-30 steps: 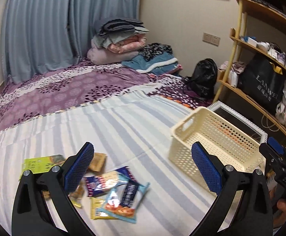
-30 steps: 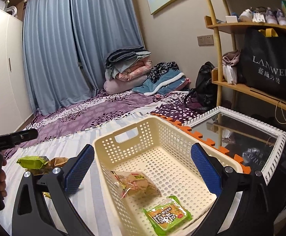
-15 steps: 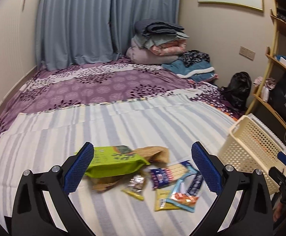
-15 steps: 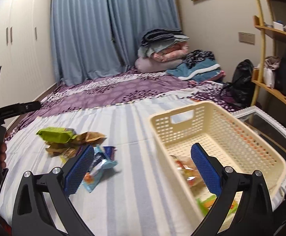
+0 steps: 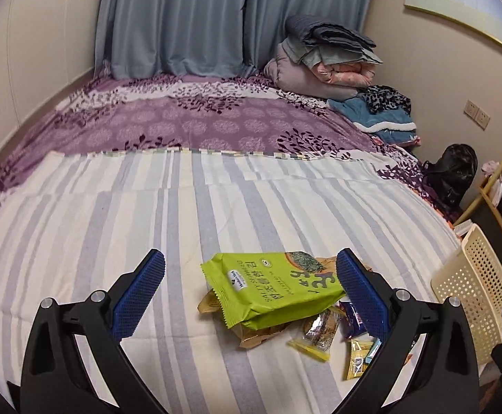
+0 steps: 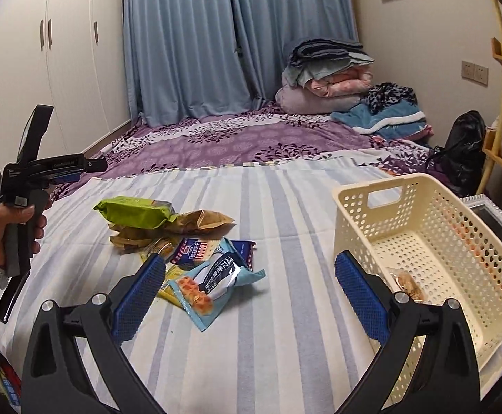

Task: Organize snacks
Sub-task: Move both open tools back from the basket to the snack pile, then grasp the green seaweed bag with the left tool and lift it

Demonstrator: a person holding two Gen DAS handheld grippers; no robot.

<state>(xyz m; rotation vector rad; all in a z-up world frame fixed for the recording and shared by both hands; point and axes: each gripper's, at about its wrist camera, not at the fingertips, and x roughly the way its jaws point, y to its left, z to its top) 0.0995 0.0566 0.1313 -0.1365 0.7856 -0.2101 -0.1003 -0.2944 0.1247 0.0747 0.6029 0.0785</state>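
— Which claw is nearer the snacks?

— My left claw [image 5: 249, 293]: jaws spread, empty, the green packet [image 5: 273, 288] low in the frame's centre between them, its long axis running left to right. My right claw [image 6: 249, 295], also spread and empty, hovers by the blue packet [image 6: 216, 281]; the basket [image 6: 368, 222] sits at the frame's right.

— Anything hidden?

— The green packet covers the brown wrappers [image 5: 261, 336]; the basket's contents are half cut off.

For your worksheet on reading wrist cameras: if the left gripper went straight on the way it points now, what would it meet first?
Probably the green snack bag: it lies ahead between the open left gripper fingers, atop the snack pile, though depth is unclear.
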